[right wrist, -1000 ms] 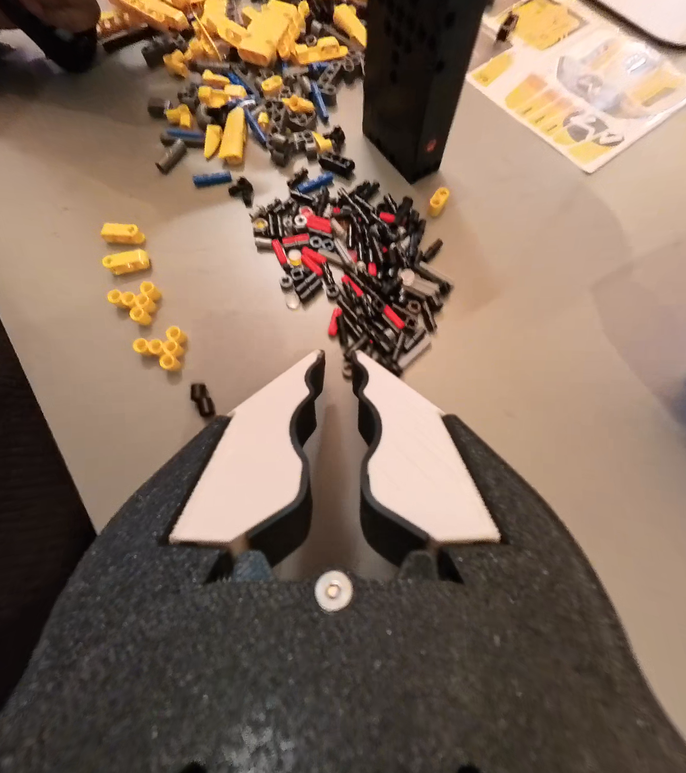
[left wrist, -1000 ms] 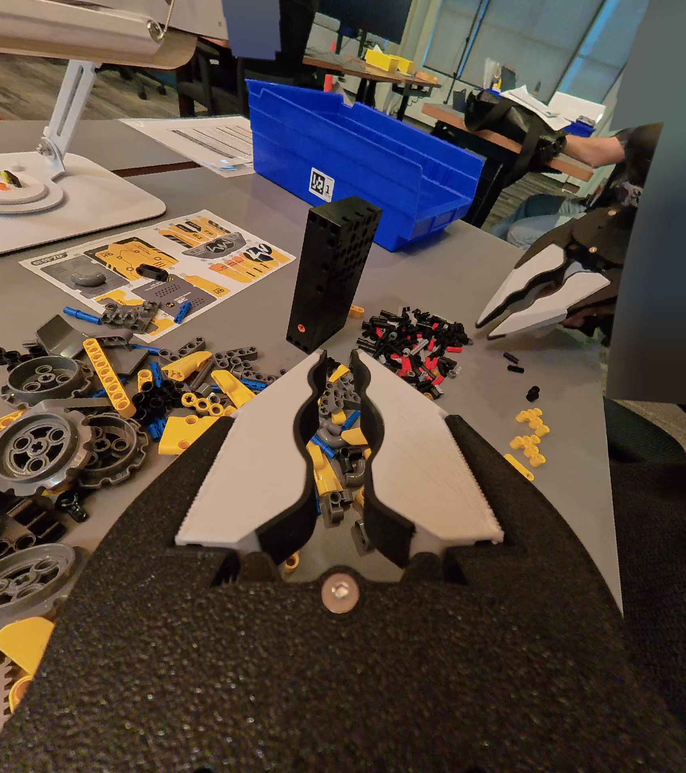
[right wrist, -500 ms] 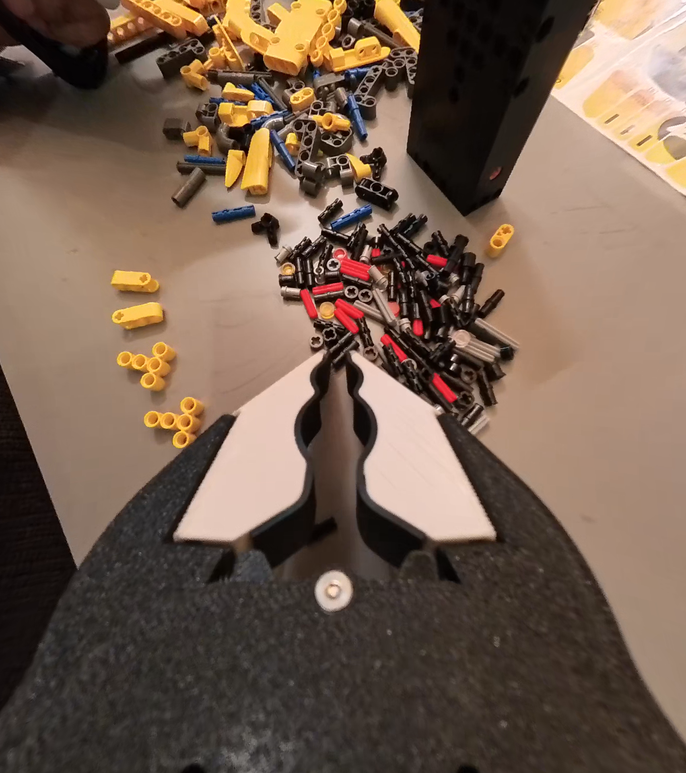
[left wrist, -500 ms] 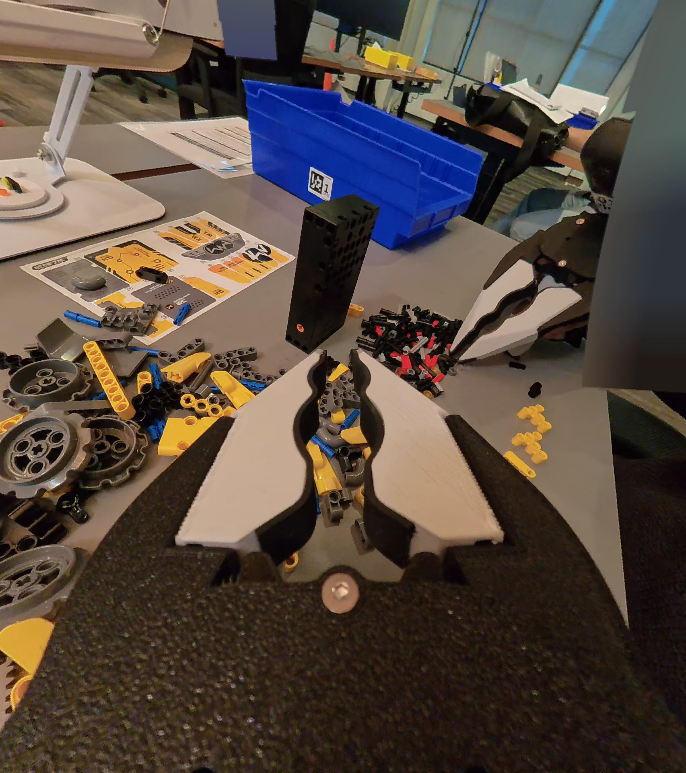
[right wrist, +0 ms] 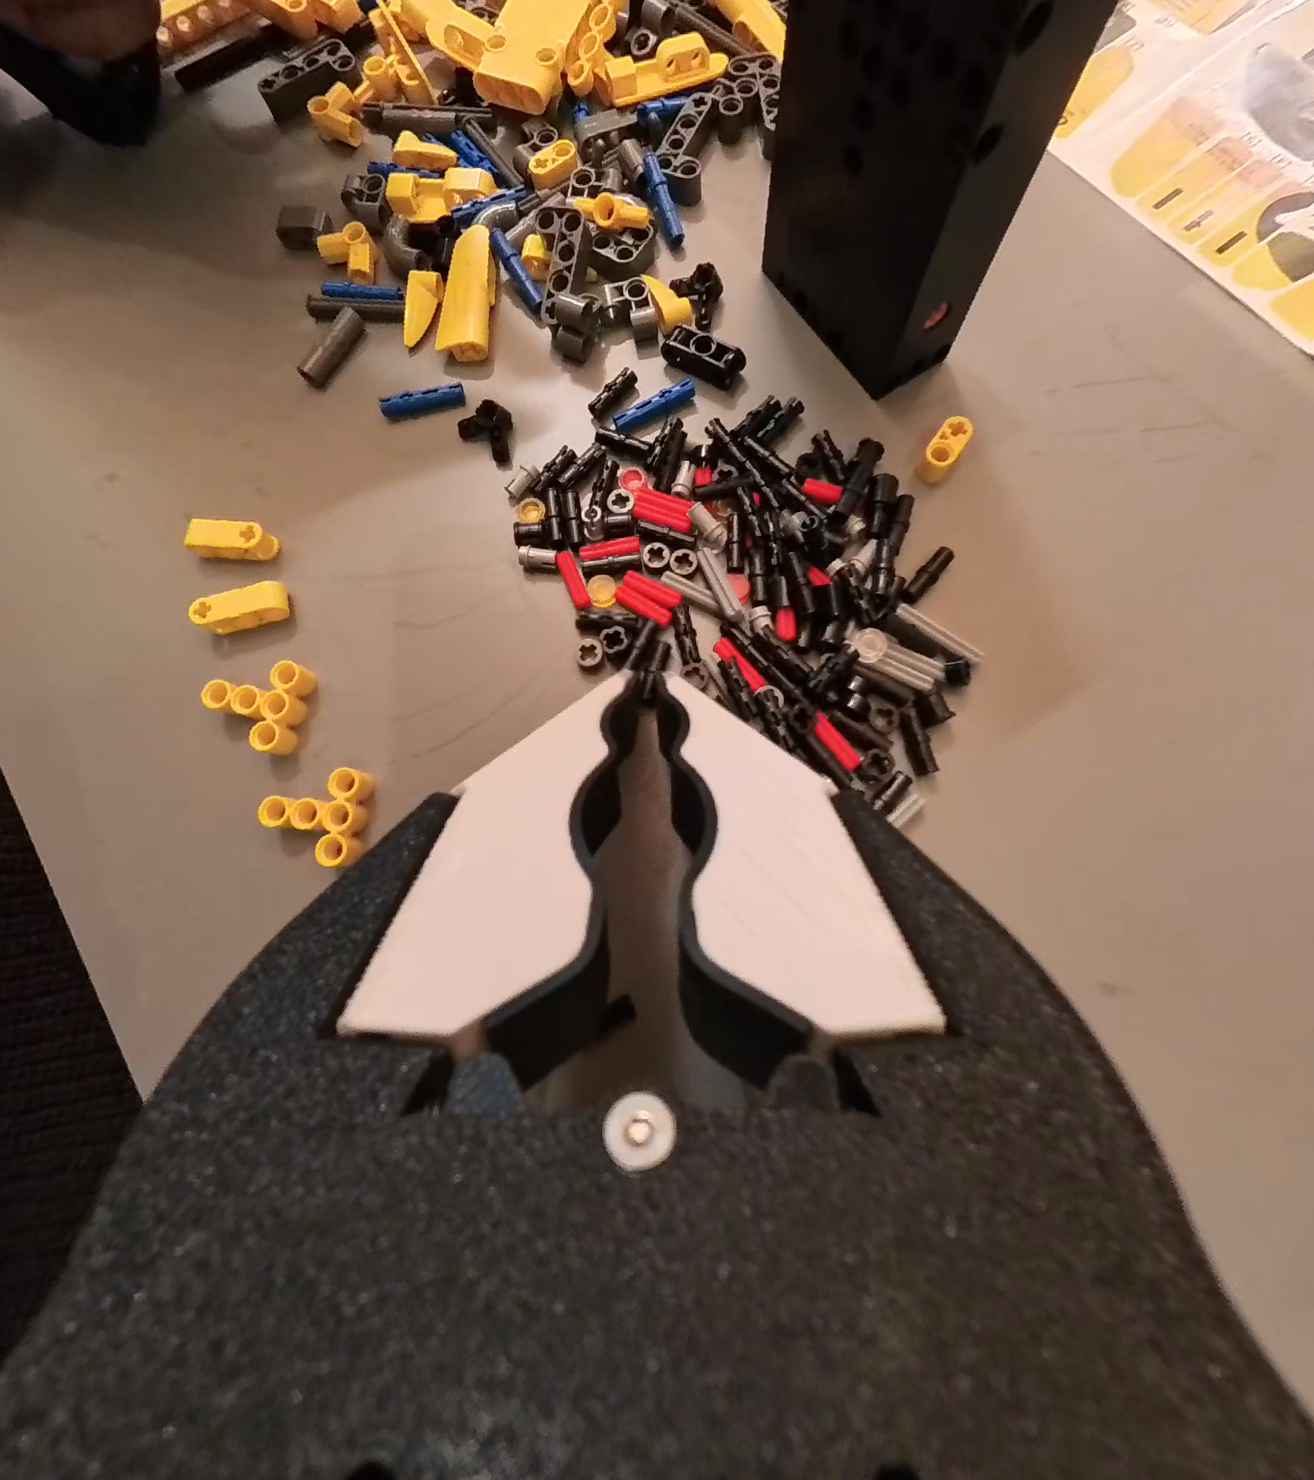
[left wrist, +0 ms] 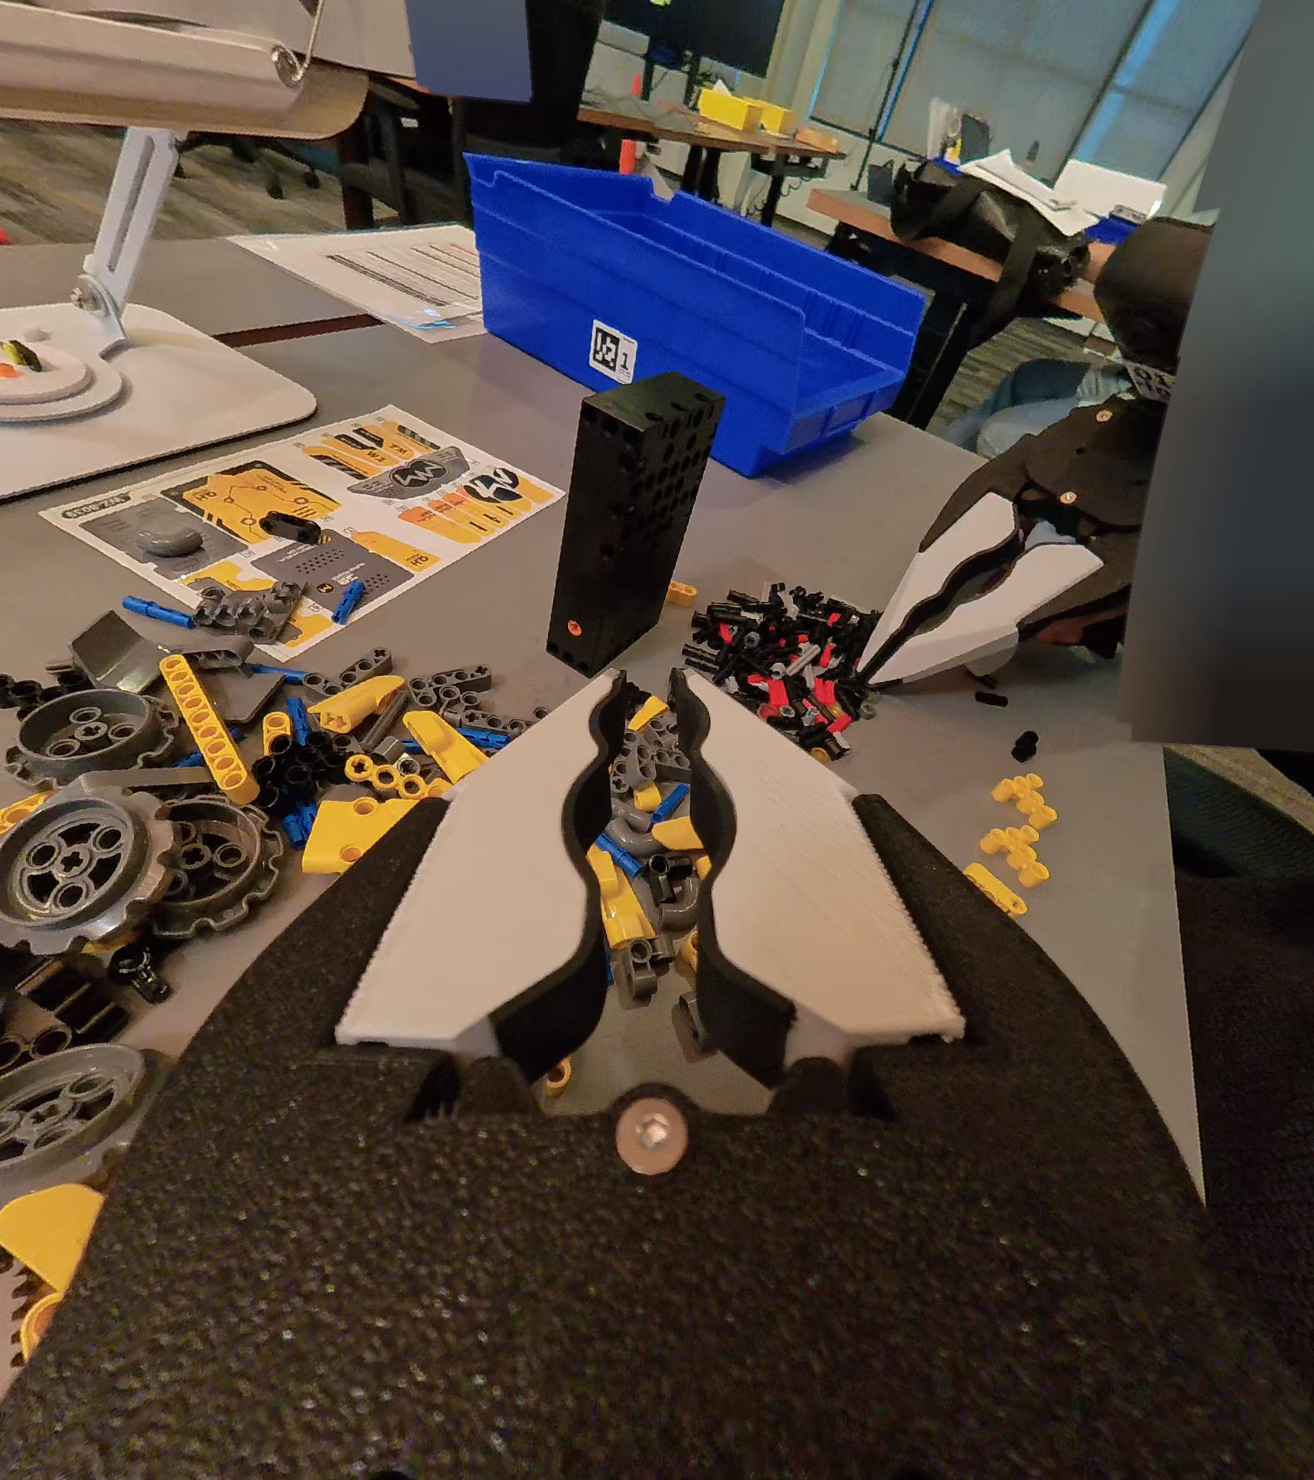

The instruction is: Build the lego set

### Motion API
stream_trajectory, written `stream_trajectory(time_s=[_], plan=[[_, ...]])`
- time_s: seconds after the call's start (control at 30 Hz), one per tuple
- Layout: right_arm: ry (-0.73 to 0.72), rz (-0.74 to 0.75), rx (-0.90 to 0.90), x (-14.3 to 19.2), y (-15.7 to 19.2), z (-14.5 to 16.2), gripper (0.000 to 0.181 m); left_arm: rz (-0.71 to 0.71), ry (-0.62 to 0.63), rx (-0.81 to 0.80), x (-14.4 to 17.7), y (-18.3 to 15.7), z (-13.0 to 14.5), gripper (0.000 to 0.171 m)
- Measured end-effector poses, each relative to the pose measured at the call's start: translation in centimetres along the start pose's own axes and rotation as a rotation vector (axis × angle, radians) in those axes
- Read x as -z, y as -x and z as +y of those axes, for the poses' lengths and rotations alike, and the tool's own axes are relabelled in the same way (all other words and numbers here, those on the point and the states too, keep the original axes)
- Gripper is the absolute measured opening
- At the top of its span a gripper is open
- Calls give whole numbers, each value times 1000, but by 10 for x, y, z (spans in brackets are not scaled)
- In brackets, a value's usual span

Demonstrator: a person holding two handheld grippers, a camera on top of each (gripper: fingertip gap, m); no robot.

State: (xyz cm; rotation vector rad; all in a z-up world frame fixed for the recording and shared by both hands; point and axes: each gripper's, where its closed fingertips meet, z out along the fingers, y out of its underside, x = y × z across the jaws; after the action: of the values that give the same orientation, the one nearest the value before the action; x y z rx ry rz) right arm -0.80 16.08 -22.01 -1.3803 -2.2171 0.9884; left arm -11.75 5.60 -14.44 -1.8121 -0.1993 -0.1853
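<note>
Right claw [right wrist: 644, 681]: clenched on a black pin [right wrist: 645, 687] at the pin pile's [right wrist: 749, 585] near edge.
Left claw [left wrist: 647, 681]: released, empty, above mixed parts [left wrist: 637, 841] on the counter [left wrist: 837, 520].

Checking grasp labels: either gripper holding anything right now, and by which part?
Right gripper: fingertips nearly shut around one end of a small black pin at the near edge of the pin pile; firm hold unclear. Left gripper: open, nothing held, over mixed parts.
</note>
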Motion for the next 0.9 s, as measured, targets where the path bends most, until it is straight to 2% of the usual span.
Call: stream_trajectory(time_s=[0.37, 0.67, 0.9], plan=[[-5, -29, -37, 17, 3, 7, 3, 0, -1, 1, 0, 0, 0, 11], [67, -4, -104, 59, -9, 46, 3, 0, 2, 1, 0, 0, 0, 11], [97, -52, -127, 65, 3, 63, 0, -2, 3, 8, -1, 1, 0, 11]])
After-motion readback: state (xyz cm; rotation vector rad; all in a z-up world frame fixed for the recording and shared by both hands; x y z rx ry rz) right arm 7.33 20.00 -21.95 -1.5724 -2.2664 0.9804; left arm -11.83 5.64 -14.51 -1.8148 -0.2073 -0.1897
